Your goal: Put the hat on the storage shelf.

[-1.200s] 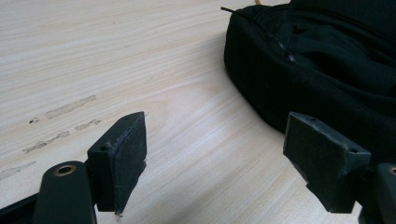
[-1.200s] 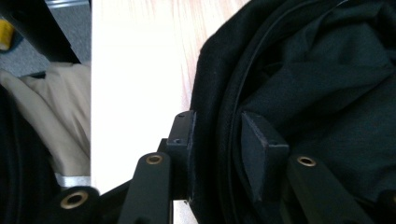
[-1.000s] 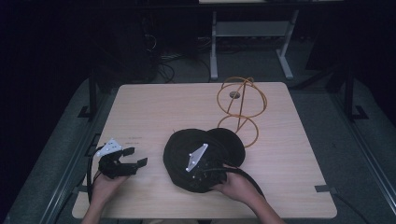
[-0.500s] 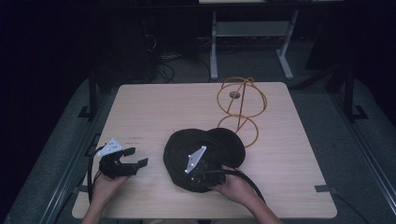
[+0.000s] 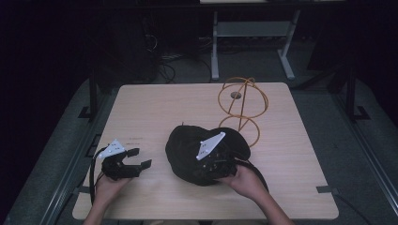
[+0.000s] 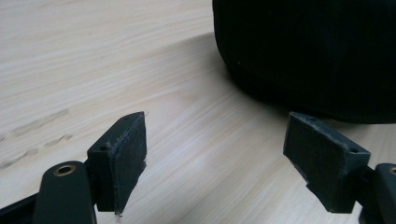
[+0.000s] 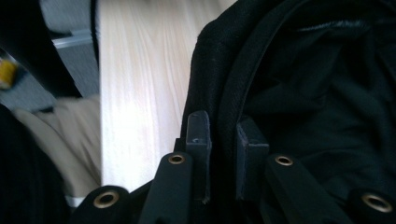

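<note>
High view: black cap [image 5: 195, 152] sits mid surface [image 5: 155, 108], right gripper [image 5: 220, 161] on its near edge; orange wire stand [image 5: 242, 110] just behind. Left gripper view: left gripper [image 6: 215, 163] wide open, nothing between, cap just ahead. Right gripper view: jaws pinched on cap's rim [image 7: 224, 107].

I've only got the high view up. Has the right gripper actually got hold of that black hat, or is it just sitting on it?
Observer: It has hold. In the right gripper view the right gripper is shut on the hat's edge, with the fabric pinched between both pads.
Operator: And the left one?
Observer: The left gripper is open, with nothing between its jaws but bare table.
Operator: Is it close to the hat?
Observer: The hat sits just ahead of it, apart from the pads.
</note>
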{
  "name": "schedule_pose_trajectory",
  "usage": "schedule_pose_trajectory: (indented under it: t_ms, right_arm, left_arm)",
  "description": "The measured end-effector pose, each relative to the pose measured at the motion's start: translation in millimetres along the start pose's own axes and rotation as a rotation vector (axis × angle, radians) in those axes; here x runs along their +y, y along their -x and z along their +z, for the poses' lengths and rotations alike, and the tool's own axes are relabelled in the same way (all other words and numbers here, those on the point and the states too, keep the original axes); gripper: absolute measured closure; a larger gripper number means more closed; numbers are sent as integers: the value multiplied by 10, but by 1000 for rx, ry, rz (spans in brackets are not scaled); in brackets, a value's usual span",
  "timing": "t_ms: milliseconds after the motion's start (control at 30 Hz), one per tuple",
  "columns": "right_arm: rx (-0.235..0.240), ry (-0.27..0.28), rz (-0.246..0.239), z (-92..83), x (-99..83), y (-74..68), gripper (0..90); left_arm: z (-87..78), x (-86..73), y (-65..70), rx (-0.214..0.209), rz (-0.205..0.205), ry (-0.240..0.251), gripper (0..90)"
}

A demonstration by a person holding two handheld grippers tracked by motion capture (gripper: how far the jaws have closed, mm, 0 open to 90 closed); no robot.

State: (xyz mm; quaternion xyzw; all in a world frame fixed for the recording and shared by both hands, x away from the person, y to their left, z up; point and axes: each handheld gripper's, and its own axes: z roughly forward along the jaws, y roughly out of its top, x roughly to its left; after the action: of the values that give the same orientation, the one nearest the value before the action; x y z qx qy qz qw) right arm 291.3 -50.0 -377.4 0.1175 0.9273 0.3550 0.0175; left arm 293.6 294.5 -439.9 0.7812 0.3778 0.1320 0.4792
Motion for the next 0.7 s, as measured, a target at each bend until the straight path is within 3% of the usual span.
schedule_pose_trajectory:
  t_ms: [167,600,700]
  right_arm:
    - [12,47,20,-219,49,33,779]
    - [-7,120,29,-530,185,101,779]
    - [-10,122,35,-555,210,104,779]
  left_arm:
    - [39,57,85,-20,-2,23,210]
    - [138,274,457,-119,114,109,193]
    - [169,308,485,-143,120,120,191]
